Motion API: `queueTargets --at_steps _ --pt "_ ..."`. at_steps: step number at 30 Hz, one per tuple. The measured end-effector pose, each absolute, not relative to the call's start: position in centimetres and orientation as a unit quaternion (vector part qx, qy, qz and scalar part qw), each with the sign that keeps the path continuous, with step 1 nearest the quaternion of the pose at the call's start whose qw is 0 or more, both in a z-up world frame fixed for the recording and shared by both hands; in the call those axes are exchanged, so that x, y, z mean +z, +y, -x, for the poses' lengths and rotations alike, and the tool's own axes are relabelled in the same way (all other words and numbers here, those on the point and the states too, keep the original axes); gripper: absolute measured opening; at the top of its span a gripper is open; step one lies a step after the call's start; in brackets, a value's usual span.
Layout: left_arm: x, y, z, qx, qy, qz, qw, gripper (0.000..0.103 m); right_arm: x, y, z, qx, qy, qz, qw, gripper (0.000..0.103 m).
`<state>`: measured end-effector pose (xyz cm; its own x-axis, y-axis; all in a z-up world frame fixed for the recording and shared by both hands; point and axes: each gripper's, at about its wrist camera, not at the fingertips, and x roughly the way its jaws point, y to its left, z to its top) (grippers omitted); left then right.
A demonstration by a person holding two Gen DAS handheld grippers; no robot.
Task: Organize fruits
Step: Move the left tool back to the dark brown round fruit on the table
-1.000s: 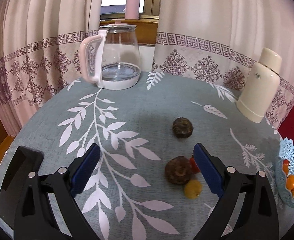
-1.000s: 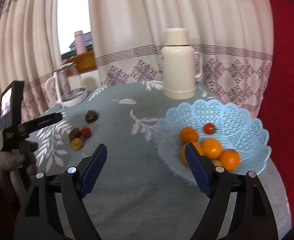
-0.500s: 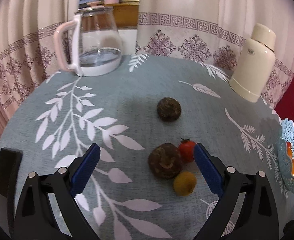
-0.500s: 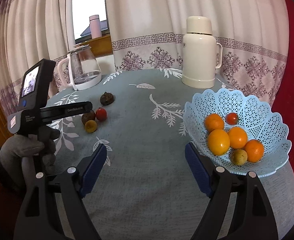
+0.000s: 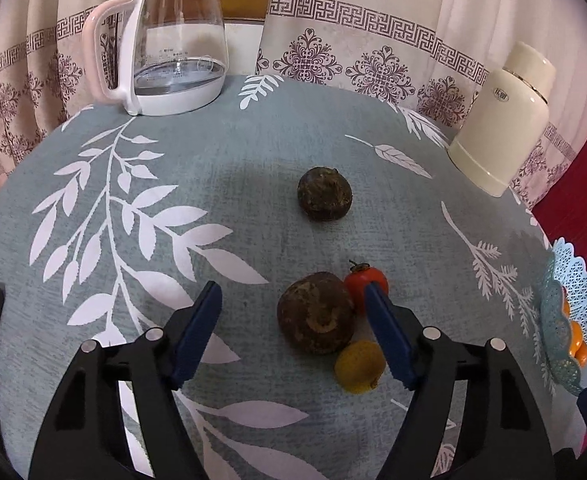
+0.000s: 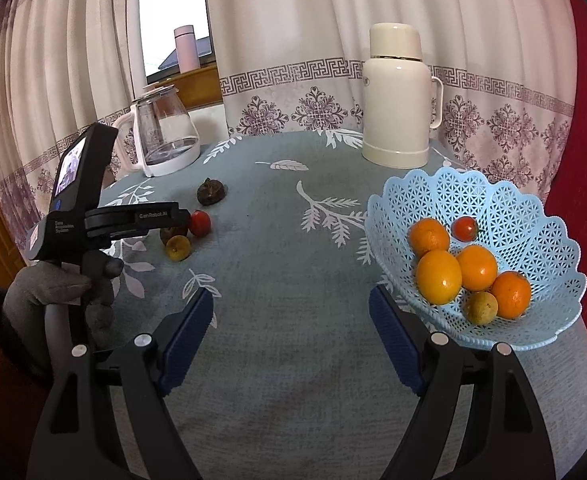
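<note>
My left gripper [image 5: 293,300] is open and hovers over a dark brown fruit [image 5: 315,312] that lies between its fingers. A small red tomato [image 5: 367,284] and a yellow fruit [image 5: 359,366] touch that brown fruit on its right. A second brown fruit [image 5: 324,194] lies farther back. My right gripper [image 6: 291,304] is open and empty above the cloth, left of a light blue lattice basket [image 6: 533,220]. The basket holds several oranges [image 6: 439,276], a tomato [image 6: 465,228] and a small yellow fruit [image 6: 480,307]. The left gripper's body [image 6: 93,208] shows in the right wrist view.
A glass kettle with a white base [image 5: 173,36] stands at the table's back left. A cream thermos [image 5: 501,120] stands at the back right. The round table has a teal cloth with white leaves [image 5: 133,208]. Curtains hang behind. The basket's edge [image 5: 565,320] shows at right.
My left gripper has moved forward and down toward the near fruit cluster, and now straddles the brown fruit. My right gripper has drawn back and turned left from the basket.
</note>
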<state>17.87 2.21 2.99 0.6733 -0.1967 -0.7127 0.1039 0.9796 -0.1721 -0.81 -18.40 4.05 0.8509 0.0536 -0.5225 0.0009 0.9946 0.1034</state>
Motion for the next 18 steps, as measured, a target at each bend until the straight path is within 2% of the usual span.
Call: queueTargets --at_steps 2,11,18 --pt "2.9 2.4 -17.9 -0.086 0.397 0.066 0.911 0.068 4.0 -18.4 0.8 0.013 0.273 -0.05 0.961 0.08" --pt "3.3 4.7 -17.3 -0.076 0.377 0.116 0.916 0.068 4.0 -18.4 0.8 0.012 0.275 -0.05 0.96 0.08" --pt "4.2 6.0 -16.0 -0.004 0.338 0.101 0.936 0.068 3.8 -18.6 0.7 0.013 0.278 -0.051 0.959 0.08"
